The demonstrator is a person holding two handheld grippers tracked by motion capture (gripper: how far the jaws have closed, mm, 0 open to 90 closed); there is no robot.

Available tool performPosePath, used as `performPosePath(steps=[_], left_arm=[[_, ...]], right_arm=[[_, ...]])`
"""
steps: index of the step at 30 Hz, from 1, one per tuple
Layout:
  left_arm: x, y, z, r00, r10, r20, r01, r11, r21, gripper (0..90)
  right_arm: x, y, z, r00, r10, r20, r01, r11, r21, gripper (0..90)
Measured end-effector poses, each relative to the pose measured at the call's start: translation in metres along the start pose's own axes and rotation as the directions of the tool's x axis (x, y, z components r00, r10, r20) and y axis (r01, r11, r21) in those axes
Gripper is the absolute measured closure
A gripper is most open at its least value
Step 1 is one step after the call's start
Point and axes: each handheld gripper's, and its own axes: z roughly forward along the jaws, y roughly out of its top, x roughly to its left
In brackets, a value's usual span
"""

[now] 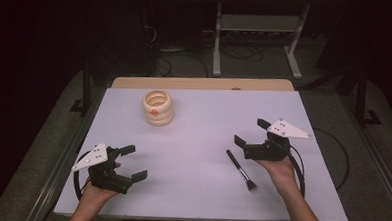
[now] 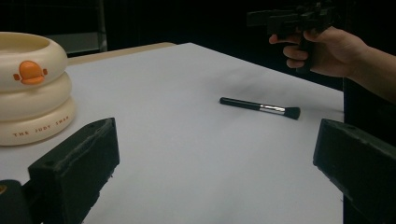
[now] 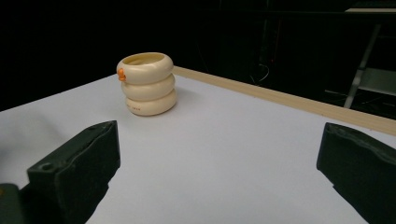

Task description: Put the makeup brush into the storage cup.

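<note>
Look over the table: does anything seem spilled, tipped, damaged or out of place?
Nothing stands out. The cream holder stands upright, the brush lies flat and whole beside the right gripper, and both grippers are open and empty.

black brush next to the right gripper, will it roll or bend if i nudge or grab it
The brush lies flat on the table, and its slim round handle would probably roll if nudged sideways. The handle looks rigid; the bristle tip likely flexes. It seems light, so the open right gripper should lift it easily.

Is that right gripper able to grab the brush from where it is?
Probably yes. The right gripper is open, and the brush lies flat on the table just beside it with nothing between them.
</note>
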Motion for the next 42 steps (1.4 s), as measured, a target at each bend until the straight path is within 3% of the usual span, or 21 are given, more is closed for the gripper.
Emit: performPosePath(steps=[17, 33, 42], left_arm=[[0.001, -0.001, -0.002, 1.0000, 0.000, -0.004, 0.000, 1.0000, -0.003, 0.0], [0.002, -0.001, -0.002, 0.9999, -0.011, 0.000, 0.011, 0.9999, -0.002, 0.0], [0.003, -0.002, -0.003, 0.9998, -0.018, 0.003, 0.018, 0.9998, -0.004, 0.0]], right_arm=[[0.007, 0.008, 0.014, 0.9998, -0.017, -0.007, 0.018, 0.999, 0.033, 0.0], [0.012, 0.012, 0.029, 0.9994, -0.021, -0.028, 0.025, 0.989, 0.148, 0.0], [0.012, 0.014, 0.036, 0.9991, -0.022, -0.035, 0.027, 0.986, 0.165, 0.0]])
